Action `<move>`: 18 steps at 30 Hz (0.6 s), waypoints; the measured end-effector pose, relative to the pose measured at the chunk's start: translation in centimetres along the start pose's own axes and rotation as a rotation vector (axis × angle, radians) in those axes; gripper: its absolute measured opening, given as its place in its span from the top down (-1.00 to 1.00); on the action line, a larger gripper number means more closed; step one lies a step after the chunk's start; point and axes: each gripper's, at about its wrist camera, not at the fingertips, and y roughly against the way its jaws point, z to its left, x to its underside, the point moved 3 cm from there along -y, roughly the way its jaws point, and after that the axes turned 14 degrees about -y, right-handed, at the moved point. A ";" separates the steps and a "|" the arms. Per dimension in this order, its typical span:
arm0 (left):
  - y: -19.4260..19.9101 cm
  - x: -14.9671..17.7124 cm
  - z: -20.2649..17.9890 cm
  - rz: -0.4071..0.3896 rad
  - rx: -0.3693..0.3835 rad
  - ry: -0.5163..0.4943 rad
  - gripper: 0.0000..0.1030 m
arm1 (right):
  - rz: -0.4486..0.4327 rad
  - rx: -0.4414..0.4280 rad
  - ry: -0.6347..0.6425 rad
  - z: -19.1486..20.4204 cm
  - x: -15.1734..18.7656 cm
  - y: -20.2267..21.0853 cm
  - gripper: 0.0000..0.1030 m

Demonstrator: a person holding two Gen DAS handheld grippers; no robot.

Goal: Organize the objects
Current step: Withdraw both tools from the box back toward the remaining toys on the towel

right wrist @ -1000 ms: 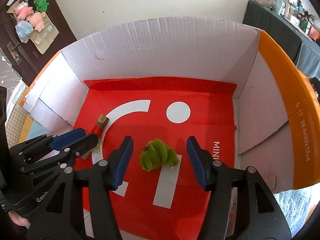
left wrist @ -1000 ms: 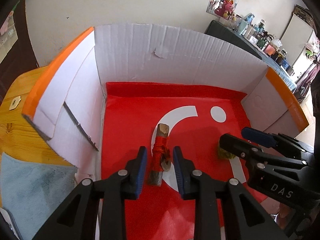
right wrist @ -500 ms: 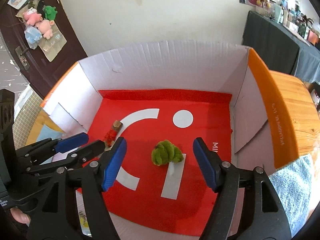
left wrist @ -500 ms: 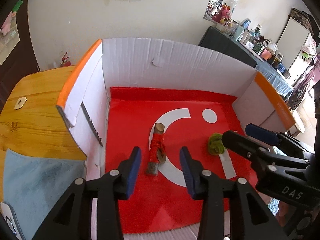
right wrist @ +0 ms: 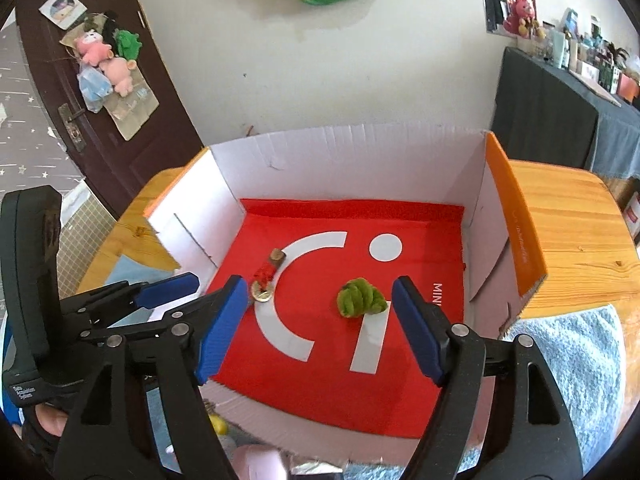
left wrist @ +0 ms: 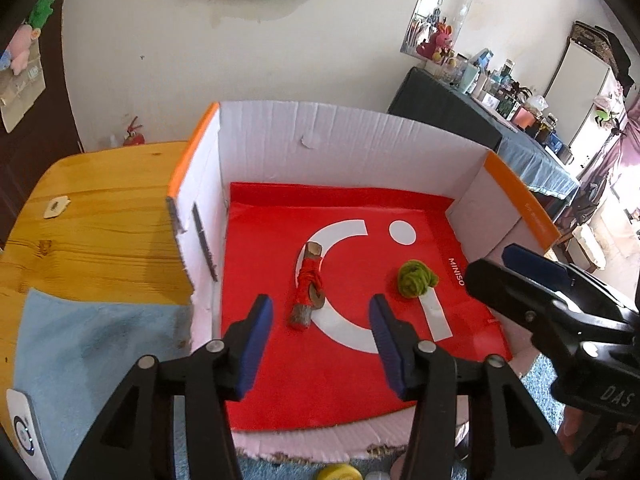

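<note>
The left gripper hangs over the near edge of the cardboard box, its blue-padded jaws spread wide with nothing between them. Just ahead of the gap, slightly toward the left jaw, lies the wooden stick wrapped in red cord, tilted on the red liner that covers the box floor; a coin lies at the near end of its wrapping. The green yarn ball lies ahead of the right jaw of that gripper, well apart from the stick. The right gripper is also held above the box front with its jaws parted wide and empty; the yarn ball sits just ahead of the gap, nearer its right jaw, while the stick lies ahead of its left jaw. The box rests on a wooden table, with a blue towel beside it.
</note>
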 end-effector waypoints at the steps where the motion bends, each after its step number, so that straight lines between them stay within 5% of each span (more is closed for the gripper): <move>1: 0.2 0.1 0.0 -0.003 -0.001 0.000 -0.02 | -0.007 -0.003 0.002 0.1 0.1 0.3 -0.47; 18: 4.3 2.7 -0.4 -0.080 -0.064 -0.006 -0.51 | -0.117 0.010 0.067 1.7 3.3 3.7 -0.77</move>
